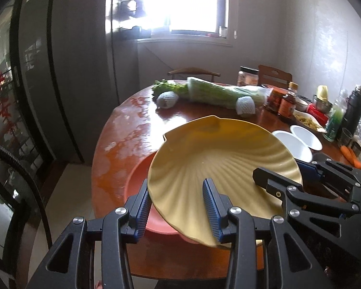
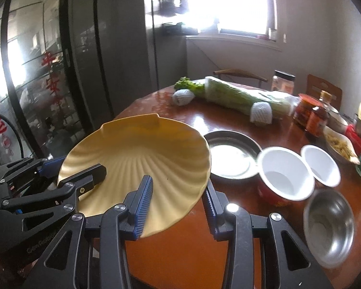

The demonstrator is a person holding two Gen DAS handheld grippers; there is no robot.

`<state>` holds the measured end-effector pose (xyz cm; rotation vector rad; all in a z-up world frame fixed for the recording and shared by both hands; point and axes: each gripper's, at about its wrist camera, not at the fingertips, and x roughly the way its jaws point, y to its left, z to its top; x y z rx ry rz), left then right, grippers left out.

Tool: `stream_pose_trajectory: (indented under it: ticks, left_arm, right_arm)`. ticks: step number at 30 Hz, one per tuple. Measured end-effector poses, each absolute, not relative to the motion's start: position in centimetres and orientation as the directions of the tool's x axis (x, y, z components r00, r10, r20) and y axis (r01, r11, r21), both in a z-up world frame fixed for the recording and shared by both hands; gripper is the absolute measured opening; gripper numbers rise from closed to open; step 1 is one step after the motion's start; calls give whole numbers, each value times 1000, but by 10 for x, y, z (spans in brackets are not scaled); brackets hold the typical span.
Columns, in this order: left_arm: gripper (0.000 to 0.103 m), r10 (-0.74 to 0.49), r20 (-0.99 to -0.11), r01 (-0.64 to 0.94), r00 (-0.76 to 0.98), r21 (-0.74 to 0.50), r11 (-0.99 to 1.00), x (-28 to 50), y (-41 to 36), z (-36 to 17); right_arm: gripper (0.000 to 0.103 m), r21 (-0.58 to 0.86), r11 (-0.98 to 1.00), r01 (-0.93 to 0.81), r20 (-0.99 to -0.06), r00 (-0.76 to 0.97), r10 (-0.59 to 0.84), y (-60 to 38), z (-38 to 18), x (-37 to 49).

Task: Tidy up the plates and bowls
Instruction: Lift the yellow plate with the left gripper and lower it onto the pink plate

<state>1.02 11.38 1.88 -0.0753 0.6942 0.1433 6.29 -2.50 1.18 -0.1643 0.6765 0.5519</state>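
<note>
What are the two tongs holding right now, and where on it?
Both grip the yellow shell-shaped plate by its near rim: the left tongs on the left part of the rim, the right tongs on the right part. It is lifted and tilted over the orange plate.

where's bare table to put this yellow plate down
Bare wood lies left of the table, between the yellow plate and the foam-wrapped vegetables. A smaller strip runs between the steel plate and vegetables. The right side, crowded with bowls and jars, is full.

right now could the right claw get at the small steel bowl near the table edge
Probably not yet. The right claw is clamped on the yellow shell plate, shared with the left claw. The steel bowl sits uncovered just to its right, so the path looks free once the plate is set down.
</note>
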Motion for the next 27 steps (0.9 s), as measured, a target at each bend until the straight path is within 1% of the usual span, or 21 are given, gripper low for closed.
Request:
stream_pose_trajectory:
  ticks: [14, 27]
  left_arm:
    - [43, 173, -658, -249, 733, -23, 968, 22, 149, 3]
    - [43, 185, -701, -257, 689, 3, 966, 35, 153, -22]
  right_arm:
    - [42, 12, 789, -614, -660, 588, 468, 27, -1, 96]
    - [42, 1, 777, -629, -702, 553, 449, 42, -27, 111]
